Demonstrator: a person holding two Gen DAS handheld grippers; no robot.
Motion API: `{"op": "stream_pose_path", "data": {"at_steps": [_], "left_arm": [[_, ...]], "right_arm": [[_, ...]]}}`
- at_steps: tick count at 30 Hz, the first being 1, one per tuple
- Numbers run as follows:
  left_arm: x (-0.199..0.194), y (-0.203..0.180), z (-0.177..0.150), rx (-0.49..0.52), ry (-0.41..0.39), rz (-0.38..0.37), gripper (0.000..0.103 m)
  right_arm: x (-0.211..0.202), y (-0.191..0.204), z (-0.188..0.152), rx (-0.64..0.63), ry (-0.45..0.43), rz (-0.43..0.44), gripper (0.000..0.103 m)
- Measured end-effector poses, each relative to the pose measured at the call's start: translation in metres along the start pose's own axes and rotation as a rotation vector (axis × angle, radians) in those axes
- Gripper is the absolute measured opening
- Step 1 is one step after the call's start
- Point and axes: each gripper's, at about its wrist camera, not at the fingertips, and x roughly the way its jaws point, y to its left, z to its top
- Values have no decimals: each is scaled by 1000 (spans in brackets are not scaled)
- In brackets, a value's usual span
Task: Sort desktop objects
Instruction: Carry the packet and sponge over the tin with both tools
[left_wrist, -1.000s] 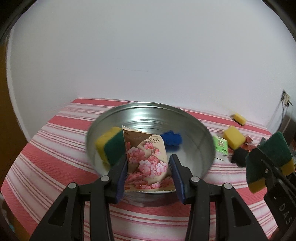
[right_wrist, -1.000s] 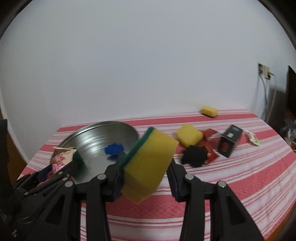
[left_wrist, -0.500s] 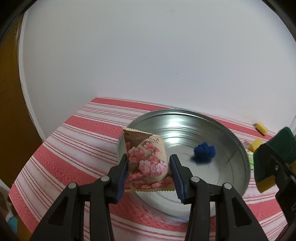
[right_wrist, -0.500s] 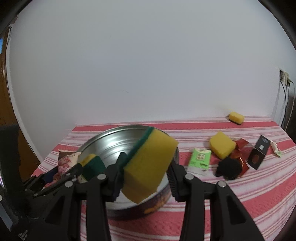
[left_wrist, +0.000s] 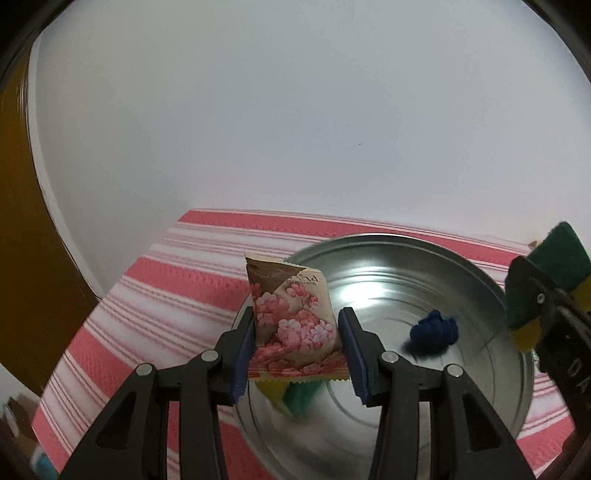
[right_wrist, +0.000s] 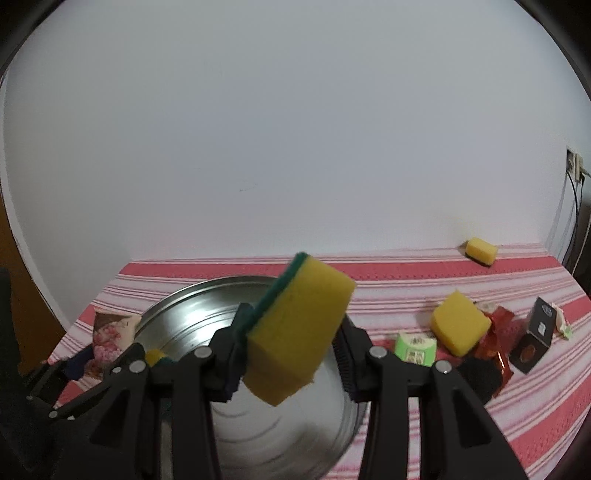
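The left tongs (left_wrist: 297, 345) clamp a floral sachet (left_wrist: 293, 325); the right tongs (right_wrist: 291, 354) grip a sponge (right_wrist: 299, 332) over the metal basin (left_wrist: 424, 273). A blue ball (left_wrist: 434, 332) is in; clutter waits at three o'clock.

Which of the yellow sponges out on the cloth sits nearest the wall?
The small yellow sponge at the back right, alone by the wall; the bigger one lies among the wrappers.

Dim, soft light; fisheye-bent edges; slight blur
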Motion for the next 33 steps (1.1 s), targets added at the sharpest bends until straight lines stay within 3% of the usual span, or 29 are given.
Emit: {"op": "stream_pose_path", "data": {"at_steps": [14, 29, 31, 32, 33], "left_arm": [[32, -5, 10, 27, 52, 30, 47], [37, -12, 10, 57, 40, 72, 47], [37, -12, 10, 43, 47, 52, 51], [38, -10, 11, 28, 63, 43, 60], [41, -7, 11, 16, 76, 45, 65]], "right_arm": [[32, 2, 0, -13, 56, -1, 42], [45, 7, -9, -45, 74, 0, 43], [45, 7, -9, -45, 60, -4, 50], [44, 6, -8, -40, 52, 2, 58], [43, 4, -8, -27, 38, 0, 73]]}}
